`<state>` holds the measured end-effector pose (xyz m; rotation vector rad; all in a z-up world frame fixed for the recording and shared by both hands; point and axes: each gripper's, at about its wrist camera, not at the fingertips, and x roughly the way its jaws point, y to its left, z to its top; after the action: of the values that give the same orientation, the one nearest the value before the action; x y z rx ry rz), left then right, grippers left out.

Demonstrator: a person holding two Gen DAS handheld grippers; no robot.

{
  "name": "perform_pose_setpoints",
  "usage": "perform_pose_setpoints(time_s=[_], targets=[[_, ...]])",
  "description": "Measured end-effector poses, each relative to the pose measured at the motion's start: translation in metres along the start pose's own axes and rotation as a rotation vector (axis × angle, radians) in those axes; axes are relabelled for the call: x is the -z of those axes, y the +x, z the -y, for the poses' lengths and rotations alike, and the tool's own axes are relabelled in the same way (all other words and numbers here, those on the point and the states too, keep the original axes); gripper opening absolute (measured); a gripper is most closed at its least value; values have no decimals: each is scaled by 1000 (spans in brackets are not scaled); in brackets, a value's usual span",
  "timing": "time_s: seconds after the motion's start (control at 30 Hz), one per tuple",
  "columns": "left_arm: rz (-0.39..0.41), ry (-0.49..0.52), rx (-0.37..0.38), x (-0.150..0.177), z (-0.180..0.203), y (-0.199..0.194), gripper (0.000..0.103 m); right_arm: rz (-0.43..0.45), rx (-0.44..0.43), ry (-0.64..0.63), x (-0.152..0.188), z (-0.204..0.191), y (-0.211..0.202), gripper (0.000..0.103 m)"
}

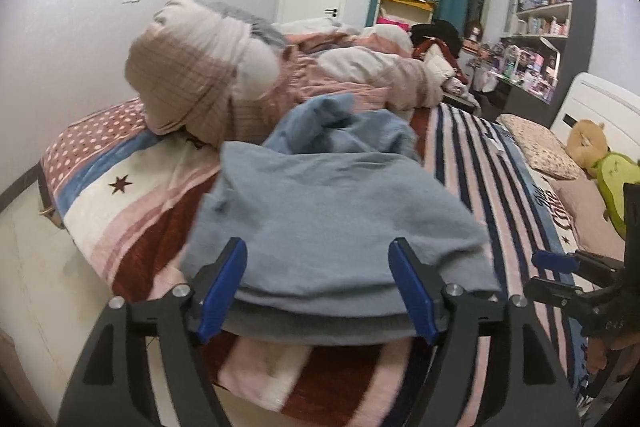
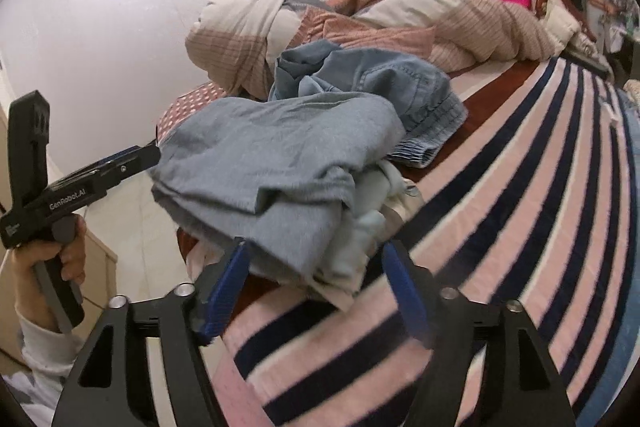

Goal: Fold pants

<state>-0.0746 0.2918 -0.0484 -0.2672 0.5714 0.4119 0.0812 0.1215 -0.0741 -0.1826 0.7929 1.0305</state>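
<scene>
Folded grey-blue cotton pants laid on striped fleece blanket — left gripper and right gripper held wide open, nothing gripped

1. The pants are soft, matt grey-blue cloth with a faintly brushed nap.
2. Behind them, at twelve o'clock, lies a blue denim garment, its weave rougher, with stitched seams and a gathered waistband.
3. The blanket under them is fleecy, plush cloth (striped, matt).
4. The left gripper and right gripper have matt black plastic arms, blue pads and shiny metal pins.
5. The quilt at eleven o'clock is crumpled woven cotton, dull.
6. The wall looks smooth, slightly glossy.
</scene>
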Motion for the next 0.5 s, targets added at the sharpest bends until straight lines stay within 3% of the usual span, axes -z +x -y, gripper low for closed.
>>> perform_pose_setpoints(time_s=[0.37,0.5], targets=[[139,138,73,9,116,-47,86,188,172,-71,47,17,-104,91],[215,180,128,14,157,-65,90,281,270,-87,69,24,-148,91]])
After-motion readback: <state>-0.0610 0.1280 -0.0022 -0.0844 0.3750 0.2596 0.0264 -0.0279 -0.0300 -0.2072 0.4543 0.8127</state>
